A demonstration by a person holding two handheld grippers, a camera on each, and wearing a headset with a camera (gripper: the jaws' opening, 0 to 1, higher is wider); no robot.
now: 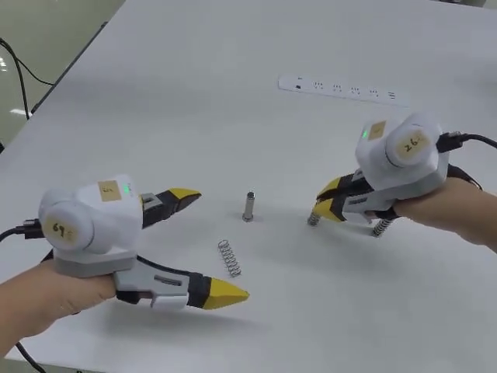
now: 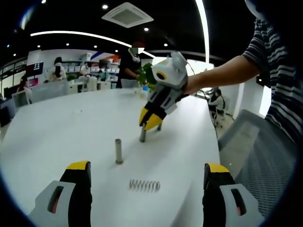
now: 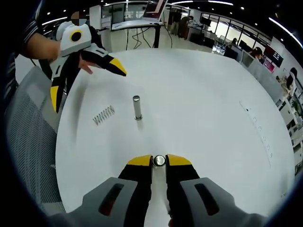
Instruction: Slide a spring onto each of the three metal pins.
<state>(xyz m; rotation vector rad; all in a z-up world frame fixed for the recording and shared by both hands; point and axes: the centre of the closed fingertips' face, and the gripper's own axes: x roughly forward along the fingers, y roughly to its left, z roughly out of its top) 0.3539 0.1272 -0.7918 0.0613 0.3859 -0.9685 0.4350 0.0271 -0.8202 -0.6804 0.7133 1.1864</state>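
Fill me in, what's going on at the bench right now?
A person works a claw in each hand. The right claw is shut on a metal pin, held upright on the white table. The left claw is open, facing a loose spring lying flat and a second pin standing bare beside it.

White power strip point(image 1: 342, 88) on table point(image 1: 194, 116)
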